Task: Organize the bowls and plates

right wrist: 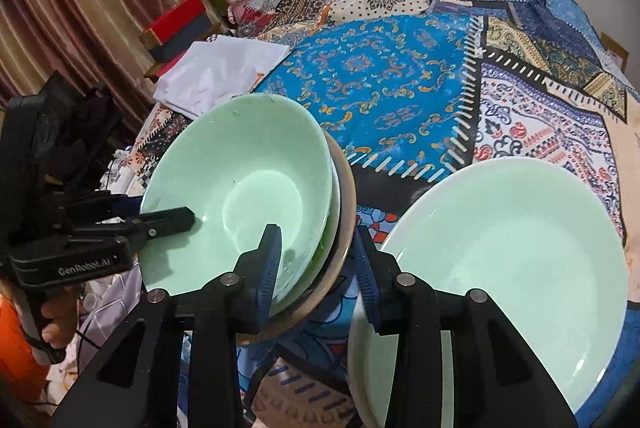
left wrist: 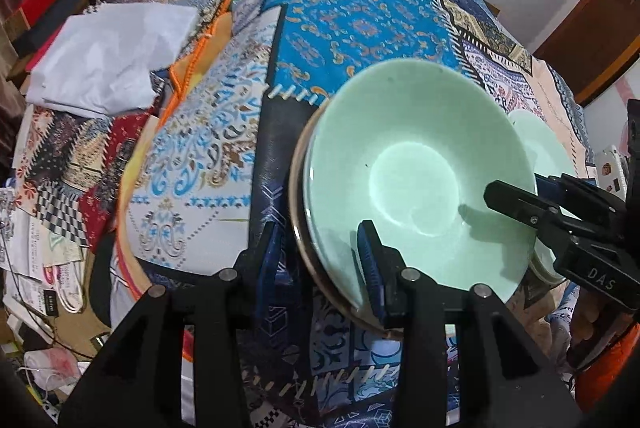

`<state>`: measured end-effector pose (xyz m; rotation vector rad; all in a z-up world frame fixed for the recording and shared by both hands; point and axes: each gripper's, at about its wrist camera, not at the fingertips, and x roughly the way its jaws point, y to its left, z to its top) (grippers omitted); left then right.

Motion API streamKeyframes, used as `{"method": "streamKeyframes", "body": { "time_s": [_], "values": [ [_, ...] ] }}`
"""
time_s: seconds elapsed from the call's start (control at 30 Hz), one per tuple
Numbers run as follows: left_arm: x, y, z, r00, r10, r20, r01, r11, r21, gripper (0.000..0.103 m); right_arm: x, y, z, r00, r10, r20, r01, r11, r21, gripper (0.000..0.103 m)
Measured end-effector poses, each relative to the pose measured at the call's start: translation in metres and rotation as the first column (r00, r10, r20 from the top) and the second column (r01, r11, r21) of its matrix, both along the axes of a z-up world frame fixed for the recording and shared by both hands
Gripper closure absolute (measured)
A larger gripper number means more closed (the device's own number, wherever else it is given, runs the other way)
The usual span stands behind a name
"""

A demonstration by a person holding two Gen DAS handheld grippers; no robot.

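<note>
Covering the table, a patchwork cloth (right wrist: 372, 80) carries a stack of 2 nested green bowls (right wrist: 248, 188) beside a pale plate (right wrist: 520, 252). Glazed, stiff, breakable: grip rims. Left gripper (left wrist: 320, 260) and right gripper (right wrist: 316, 260) straddle opposite rims, jaws parted, not pinching.

Both cameras sit right on the handheld grippers, looking forward and steeply down along their own fingers, so the black finger frames fill the bottom of each shot. The left wrist view hangs close over the left rim of the green bowl (left wrist: 416, 180), facing across the patchwork cloth (left wrist: 360, 24) toward the far wall. The right wrist view comes in from the opposite side, just as close, with that same bowl (right wrist: 244, 188) on its left and a pale green plate (right wrist: 508, 268) on its right. Both share the bowl, the blue patch of cloth and the white paper (right wrist: 220, 76), and each catches the other gripper at its edge.
</note>
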<state>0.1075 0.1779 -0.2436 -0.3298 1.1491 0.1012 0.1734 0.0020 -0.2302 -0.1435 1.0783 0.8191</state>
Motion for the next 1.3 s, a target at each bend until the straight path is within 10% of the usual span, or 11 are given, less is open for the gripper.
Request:
{"method": "streamKeyframes", "body": {
  "time_s": [1.3],
  "values": [
    [0.003, -0.022, 0.022, 0.999, 0.011, 0.042, -0.012, 1.0, 0.019, 0.064, 0.002, 0.003, 0.009, 0.998, -0.058, 0.02, 0.058, 0.998, -0.005, 0.073]
  ]
}}
